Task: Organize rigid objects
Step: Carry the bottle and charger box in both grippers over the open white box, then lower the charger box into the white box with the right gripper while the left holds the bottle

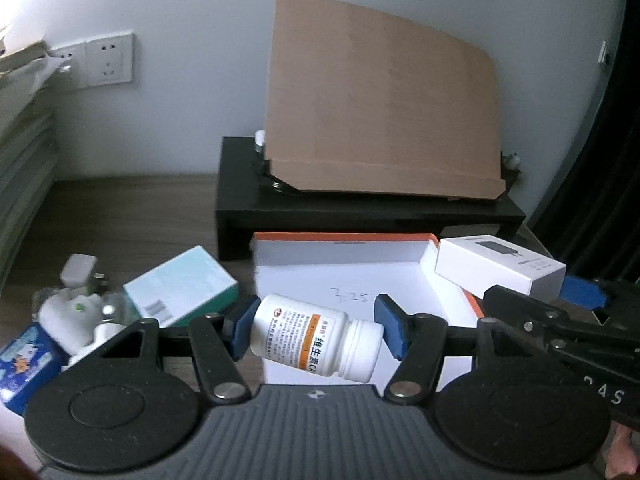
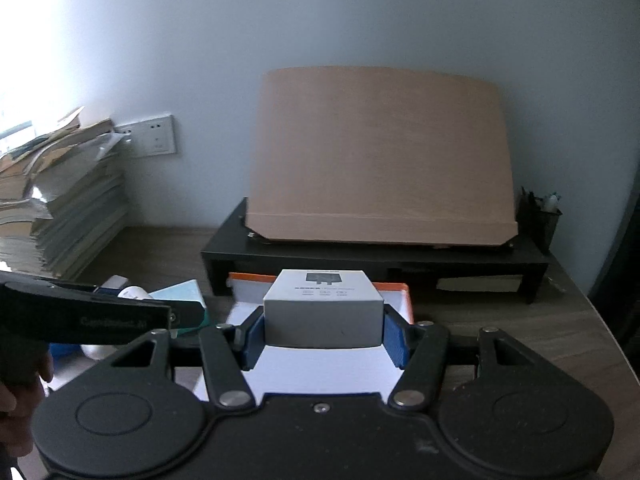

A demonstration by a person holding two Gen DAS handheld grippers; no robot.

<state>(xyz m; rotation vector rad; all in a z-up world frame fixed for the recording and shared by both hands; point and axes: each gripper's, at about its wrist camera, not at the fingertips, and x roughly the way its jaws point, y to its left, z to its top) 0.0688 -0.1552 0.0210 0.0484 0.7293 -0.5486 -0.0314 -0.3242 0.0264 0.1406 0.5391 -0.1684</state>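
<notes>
My left gripper [image 1: 318, 330] is shut on a white pill bottle [image 1: 316, 338] with an orange-striped label, held sideways between the blue pads. It hangs over an open white box with an orange rim [image 1: 340, 237]. My right gripper [image 2: 324, 336] is shut on a small white carton [image 2: 324, 312] printed with a dark device, also above that orange-rimmed box [image 2: 252, 278]. In the left wrist view the carton [image 1: 500, 270] shows at the right, with one blue pad [image 1: 582, 296] behind it. The left gripper's black housing [image 2: 100, 316] crosses the left of the right wrist view.
A black desk riser [image 2: 372, 260] carries a brown cardboard sheet [image 2: 380, 152] leaning on the wall. Left of the box lie a teal carton [image 1: 184, 284], a white charger [image 1: 78, 272], a blue tissue pack [image 1: 24, 360] and small clutter. Stacked papers [image 2: 48, 208] stand at the left, a pen holder [image 2: 540, 216] at the right.
</notes>
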